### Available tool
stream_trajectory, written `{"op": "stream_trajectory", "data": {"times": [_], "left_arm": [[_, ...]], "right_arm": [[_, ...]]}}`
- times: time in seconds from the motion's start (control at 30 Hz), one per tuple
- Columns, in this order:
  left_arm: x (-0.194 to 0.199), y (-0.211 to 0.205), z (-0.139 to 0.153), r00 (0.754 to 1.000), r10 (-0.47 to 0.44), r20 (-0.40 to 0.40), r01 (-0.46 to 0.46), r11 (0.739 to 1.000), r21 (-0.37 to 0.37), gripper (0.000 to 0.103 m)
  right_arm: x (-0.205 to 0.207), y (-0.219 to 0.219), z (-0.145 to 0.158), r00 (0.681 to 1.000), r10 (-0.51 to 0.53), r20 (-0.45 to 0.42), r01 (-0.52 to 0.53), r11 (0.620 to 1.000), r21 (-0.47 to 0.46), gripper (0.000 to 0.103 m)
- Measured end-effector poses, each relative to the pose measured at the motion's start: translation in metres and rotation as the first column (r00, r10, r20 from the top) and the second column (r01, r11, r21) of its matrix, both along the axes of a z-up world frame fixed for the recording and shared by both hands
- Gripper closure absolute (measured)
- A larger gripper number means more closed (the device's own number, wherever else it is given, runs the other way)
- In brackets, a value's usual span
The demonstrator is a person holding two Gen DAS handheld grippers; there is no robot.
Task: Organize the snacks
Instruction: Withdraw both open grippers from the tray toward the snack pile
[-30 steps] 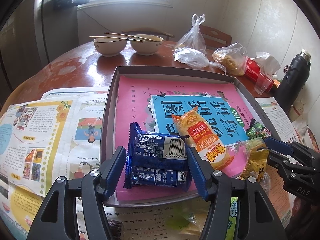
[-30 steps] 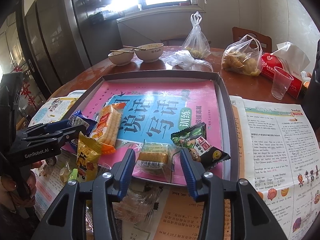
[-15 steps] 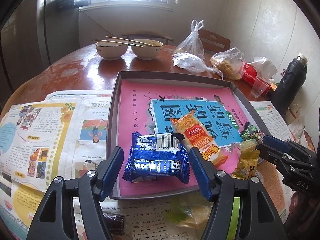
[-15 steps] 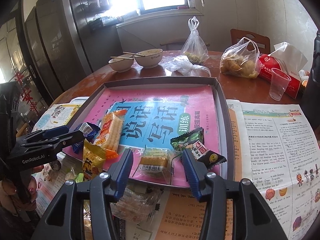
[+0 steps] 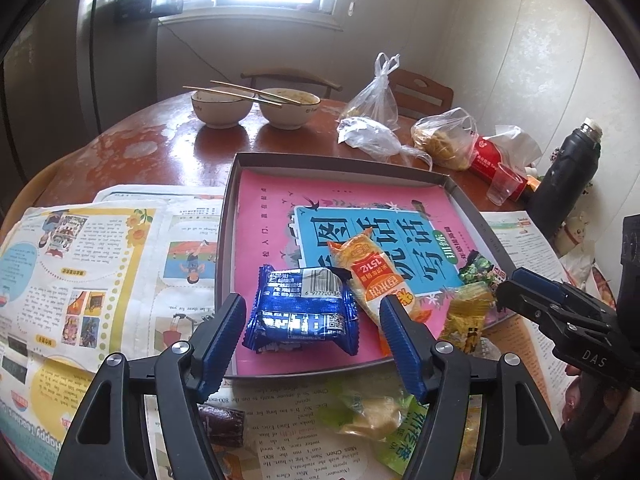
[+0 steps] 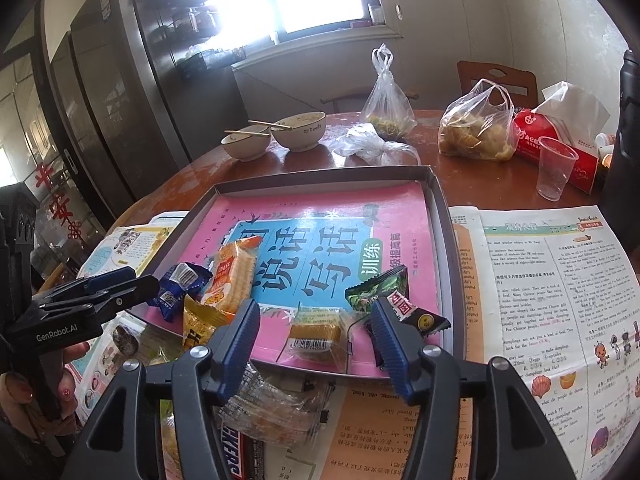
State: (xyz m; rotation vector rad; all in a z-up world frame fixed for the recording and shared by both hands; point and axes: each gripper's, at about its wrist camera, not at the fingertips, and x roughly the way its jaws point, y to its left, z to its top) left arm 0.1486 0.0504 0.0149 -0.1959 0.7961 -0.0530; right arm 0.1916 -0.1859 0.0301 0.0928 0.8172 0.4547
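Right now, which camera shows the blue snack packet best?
The left wrist view: the blue snack packet lies whole and central in the tray. The right wrist view shows it small, off to one side.

Both grippers have black frames with silver screws and ribbed blue fingers (image 5: pixel 224 334); one side reads "GenRobot.AI", the other "DAS".

Both wrist cameras sit close above the near edge of the tray (image 5: pixel 460 196), tilted down and facing the far window. The left view looks over the tray's (image 6: pixel 440 216) near-left part, the right view over its near-right part. Both share the tray, the two bowls (image 5: pixel 288 110) (image 6: pixel 300 134) beyond it, and the table (image 5: pixel 160 148).
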Motion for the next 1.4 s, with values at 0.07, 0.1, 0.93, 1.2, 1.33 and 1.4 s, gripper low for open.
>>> {"op": "stream_trajectory", "data": {"times": [0.07, 0.1, 0.93, 1.2, 1.33, 1.4], "left_arm": [[-0.002, -0.001, 0.002, 1.000, -0.006, 0.001, 0.006, 1.000, -0.001, 0.032], [-0.002, -0.002, 0.003, 1.000, -0.008, 0.002, 0.008, 1.000, -0.003, 0.032], [-0.020, -0.009, 0.019, 0.999, -0.036, 0.012, 0.036, 0.999, -0.010, 0.023], [-0.026, -0.011, 0.020, 0.999, -0.053, 0.011, 0.053, 0.999, -0.007, 0.023], [-0.029, -0.012, 0.020, 0.998, -0.057, 0.010, 0.057, 0.998, -0.001, 0.023], [-0.030, -0.012, 0.020, 0.998, -0.058, 0.007, 0.058, 0.998, -0.001, 0.023]], "right_arm": [[-0.001, -0.001, 0.002, 1.000, -0.001, 0.008, 0.001, 1.000, 0.005, 0.043], [-0.002, -0.001, 0.004, 1.000, -0.003, 0.012, 0.003, 1.000, 0.007, 0.041], [-0.018, -0.002, 0.020, 0.999, 0.005, 0.049, -0.006, 1.000, 0.022, 0.035], [-0.023, -0.002, 0.021, 0.999, 0.021, 0.041, -0.022, 0.999, 0.024, 0.034], [-0.026, -0.002, 0.021, 0.999, 0.024, 0.040, -0.025, 0.999, 0.024, 0.034], [-0.027, -0.002, 0.021, 0.999, 0.024, 0.041, -0.025, 0.999, 0.024, 0.034]]}}
